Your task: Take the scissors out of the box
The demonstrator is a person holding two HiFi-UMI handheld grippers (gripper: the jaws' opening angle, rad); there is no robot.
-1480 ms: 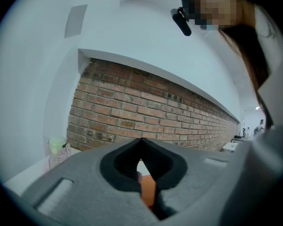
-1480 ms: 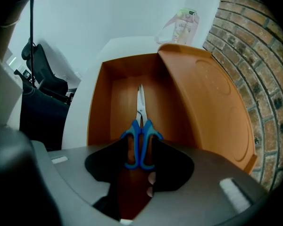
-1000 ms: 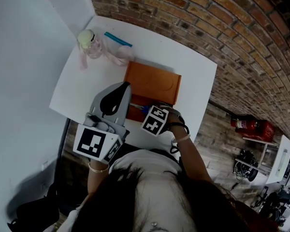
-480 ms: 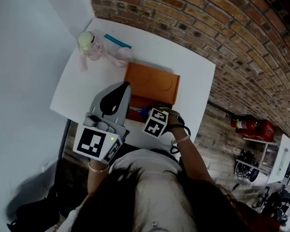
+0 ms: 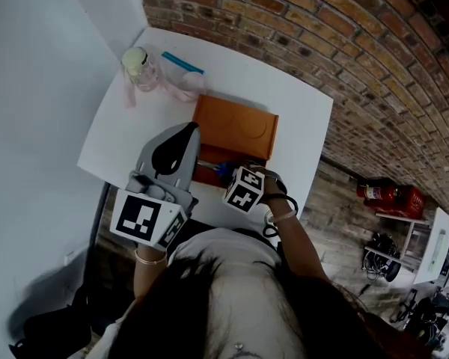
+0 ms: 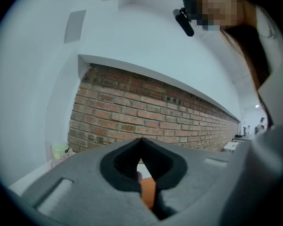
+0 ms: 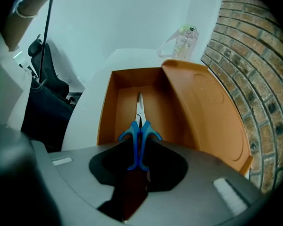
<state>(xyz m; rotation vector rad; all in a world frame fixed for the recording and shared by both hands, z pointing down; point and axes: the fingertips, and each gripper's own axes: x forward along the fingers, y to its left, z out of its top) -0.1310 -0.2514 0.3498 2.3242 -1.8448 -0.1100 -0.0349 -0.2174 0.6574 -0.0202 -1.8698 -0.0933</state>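
While tipped steeply down, right hand-held gripper point(image 7: 139, 147): just closed in, pinching the blue scissors point(image 7: 138, 126) by the handles
scissors: blades inside the open orange box point(image 7: 108, 102) on the worktop point(image 5: 120, 133)
left hand-held gripper point(image 6: 141, 141): jaws together

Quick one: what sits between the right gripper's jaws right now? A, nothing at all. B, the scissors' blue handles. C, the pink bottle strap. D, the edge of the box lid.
B: the right gripper has just been closing its jaws, and they now press on the blue handles of the scissors, whose blades lie in the orange box.
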